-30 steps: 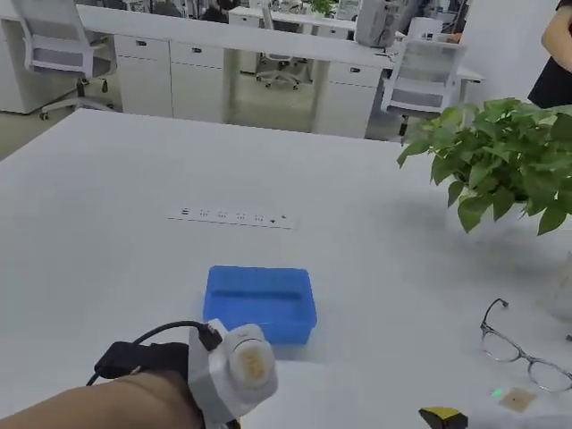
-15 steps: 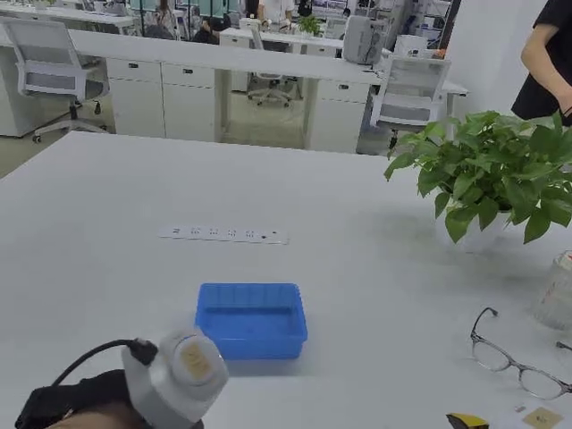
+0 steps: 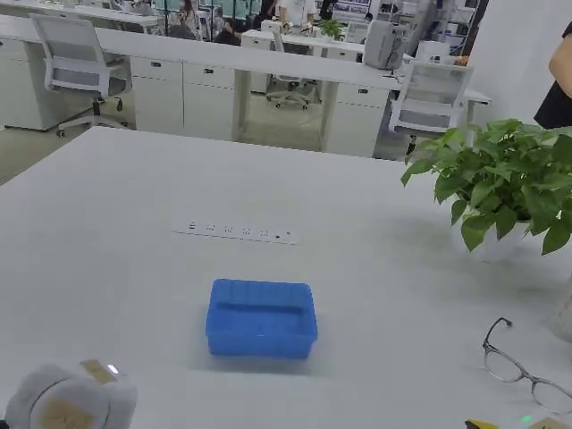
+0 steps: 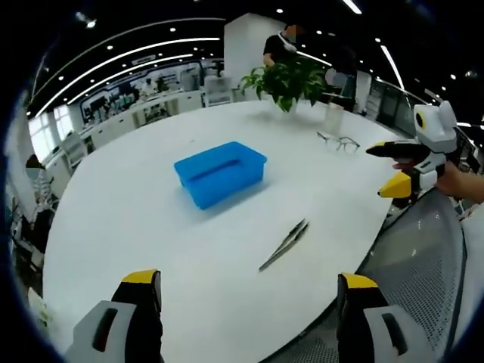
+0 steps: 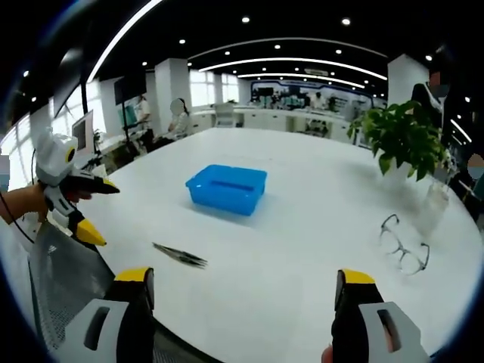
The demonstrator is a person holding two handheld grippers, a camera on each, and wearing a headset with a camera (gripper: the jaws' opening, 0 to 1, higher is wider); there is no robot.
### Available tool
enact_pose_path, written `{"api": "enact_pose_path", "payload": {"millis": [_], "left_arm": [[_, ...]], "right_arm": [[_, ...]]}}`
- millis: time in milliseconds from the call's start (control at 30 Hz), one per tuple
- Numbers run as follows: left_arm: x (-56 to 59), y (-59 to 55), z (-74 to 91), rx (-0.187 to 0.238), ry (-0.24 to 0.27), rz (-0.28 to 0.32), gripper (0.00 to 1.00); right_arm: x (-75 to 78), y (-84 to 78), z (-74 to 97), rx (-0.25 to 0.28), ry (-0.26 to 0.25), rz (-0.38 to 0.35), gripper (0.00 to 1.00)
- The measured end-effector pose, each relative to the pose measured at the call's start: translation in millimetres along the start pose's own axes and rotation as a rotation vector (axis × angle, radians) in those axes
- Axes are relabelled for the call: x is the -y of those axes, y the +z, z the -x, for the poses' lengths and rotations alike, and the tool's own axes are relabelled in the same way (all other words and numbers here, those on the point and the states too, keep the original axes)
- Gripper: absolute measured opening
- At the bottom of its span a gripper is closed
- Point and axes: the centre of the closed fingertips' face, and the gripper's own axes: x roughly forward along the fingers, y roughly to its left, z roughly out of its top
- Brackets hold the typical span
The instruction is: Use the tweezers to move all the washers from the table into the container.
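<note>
Left claw has drawn away from the container — it and right claw gape empty.

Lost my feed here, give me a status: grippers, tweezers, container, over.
Left gripper open, right gripper open, both empty. Tweezers flat on the table, untouched. Blue container beyond them, path clear; glasses off to the side.

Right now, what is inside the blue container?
Inside the blue container I see a bare blue floor with nothing lying on it. Its near wall hides the front strip of that floor.
</note>
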Motion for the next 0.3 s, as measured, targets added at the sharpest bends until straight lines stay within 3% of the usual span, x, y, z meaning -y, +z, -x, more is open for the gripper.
{"api": "enact_pose_path", "payload": {"millis": [67,100,300], "left_arm": [[-7.7,3.4,6.6,0.068,0.051,0.040,0.99],[-8.5,3.1,8.1,0.079,0.052,0.052,0.99],[-15.8,-0.1,13.4,0.092,0.087,0.088,0.99]], "right_arm": [[2.4,0.5,0.4,0.004,-0.007,-0.011,0.99],[2.9,0.5,0.4,0.004,-0.008,-0.014,0.99],[3.5,-1.9,-0.3,-0.010,-0.009,-0.017,0.99]]}}
